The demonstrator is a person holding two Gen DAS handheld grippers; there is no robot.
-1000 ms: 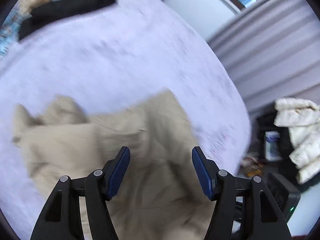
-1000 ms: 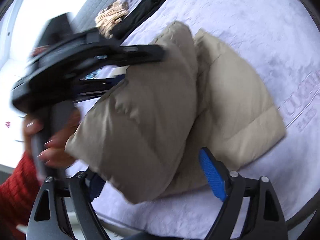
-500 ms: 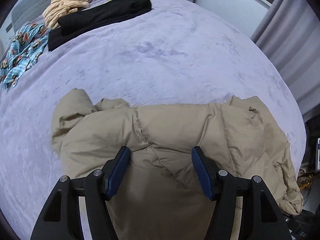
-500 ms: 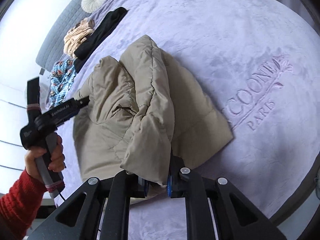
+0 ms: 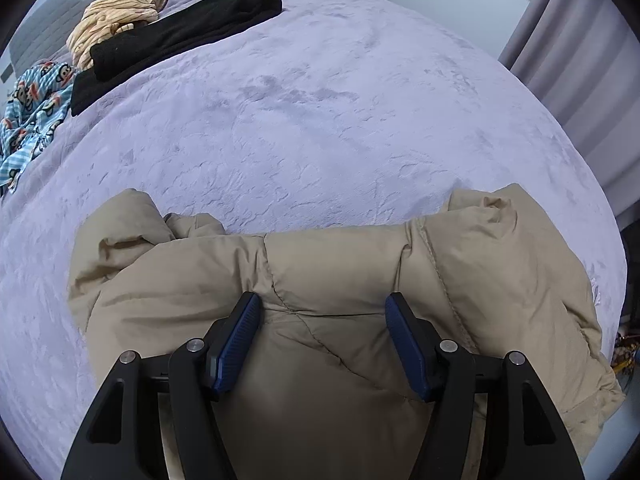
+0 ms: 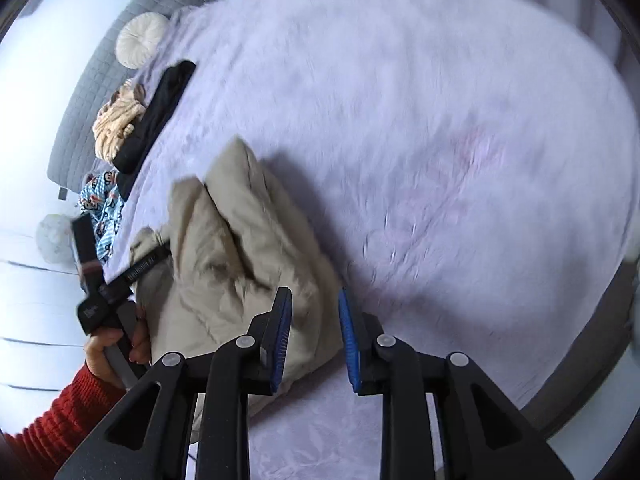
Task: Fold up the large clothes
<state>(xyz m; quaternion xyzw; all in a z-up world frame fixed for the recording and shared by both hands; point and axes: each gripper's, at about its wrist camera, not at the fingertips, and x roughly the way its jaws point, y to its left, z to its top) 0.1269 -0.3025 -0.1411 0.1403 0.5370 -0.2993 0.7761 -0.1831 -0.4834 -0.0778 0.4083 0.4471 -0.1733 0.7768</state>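
Beige quilted jacket (image 5: pixel 332 276) on a lavender bedspread (image 5: pixel 320 120); beyond it on the bedspread, a black garment (image 5: pixel 176 36), cream striped cloth (image 5: pixel 112 16), blue monkey-print fabric (image 5: pixel 32 100).

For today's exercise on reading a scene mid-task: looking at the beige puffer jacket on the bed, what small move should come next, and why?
Probably bring the right claw back to the jacket's near edge and grip it. Both claws look open; the left claw hovers over the jacket without pinching it. The jacket lies bunched in a loose, uneven heap on the purple bedspread, so the fold seems unfinished.
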